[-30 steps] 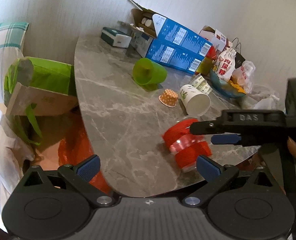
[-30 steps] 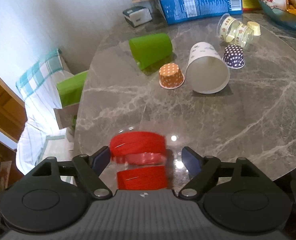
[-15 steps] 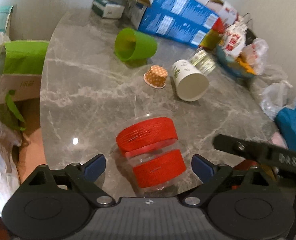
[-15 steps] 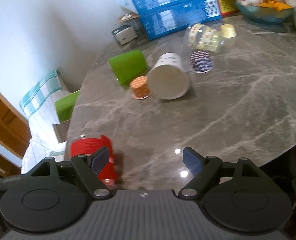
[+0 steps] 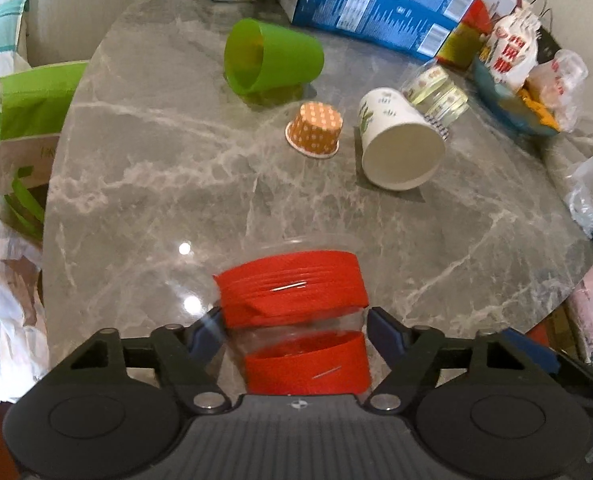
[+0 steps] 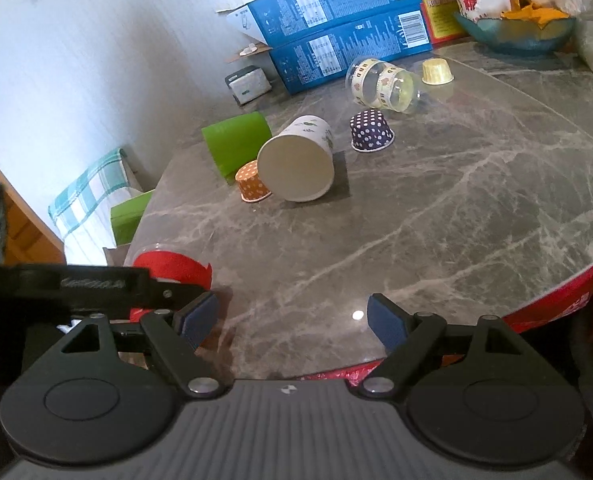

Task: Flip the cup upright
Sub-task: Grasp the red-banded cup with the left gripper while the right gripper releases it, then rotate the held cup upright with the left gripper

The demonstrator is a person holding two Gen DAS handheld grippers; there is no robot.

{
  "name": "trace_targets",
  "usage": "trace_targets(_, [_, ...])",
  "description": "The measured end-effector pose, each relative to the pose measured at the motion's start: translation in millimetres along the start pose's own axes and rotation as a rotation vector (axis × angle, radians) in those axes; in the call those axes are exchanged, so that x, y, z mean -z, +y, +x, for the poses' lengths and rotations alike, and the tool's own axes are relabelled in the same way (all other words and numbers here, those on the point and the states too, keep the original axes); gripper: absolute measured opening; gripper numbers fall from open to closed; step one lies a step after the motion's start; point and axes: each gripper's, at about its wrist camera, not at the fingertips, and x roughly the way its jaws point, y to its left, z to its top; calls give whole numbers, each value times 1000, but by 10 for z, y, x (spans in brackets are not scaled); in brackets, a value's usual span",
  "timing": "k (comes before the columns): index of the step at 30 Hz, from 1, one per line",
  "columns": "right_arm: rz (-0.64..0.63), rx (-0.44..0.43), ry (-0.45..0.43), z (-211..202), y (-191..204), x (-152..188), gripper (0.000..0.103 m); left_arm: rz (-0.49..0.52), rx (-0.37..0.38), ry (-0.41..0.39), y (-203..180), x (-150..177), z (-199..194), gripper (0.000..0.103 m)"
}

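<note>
A clear plastic cup with two red bands (image 5: 296,320) stands between the fingers of my left gripper (image 5: 292,332) near the table's front edge. The jaws sit close against its sides, and it looks gripped. The cup also shows in the right wrist view (image 6: 172,268), partly hidden behind the left gripper's body. My right gripper (image 6: 294,318) is open and empty above the table's front edge, to the right of the cup.
On the grey marble table (image 5: 156,184) lie a green cup (image 5: 268,60) and a white paper cup (image 5: 396,140) on their sides, with an orange dotted cup (image 5: 314,132) upside down. A purple dotted cup (image 6: 370,130), a clear taped cup (image 6: 380,84), blue boxes (image 6: 348,24) stand farther back.
My right gripper let go of the red-banded cup and drew back to the right. My left gripper moved in around the cup and closed on it.
</note>
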Motion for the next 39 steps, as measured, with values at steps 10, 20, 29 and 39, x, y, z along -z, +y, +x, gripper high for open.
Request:
trace_targets(10, [23,-65,-27,-69,-97,95,83,53,-67,-26,-149,4,-21,68])
trace_targets(20, [34,-138,-148,-216,-151,256,83,243,180,-376,54,330,-355,67])
trace_targets(29, [-44,-179,-344,-355,41,464,83,326,219,-691,208,685,-755,67])
trace_targets(39, [-1,-246,-479,-309,-28,736,84,241,110,-1169,175,1048,-558,67])
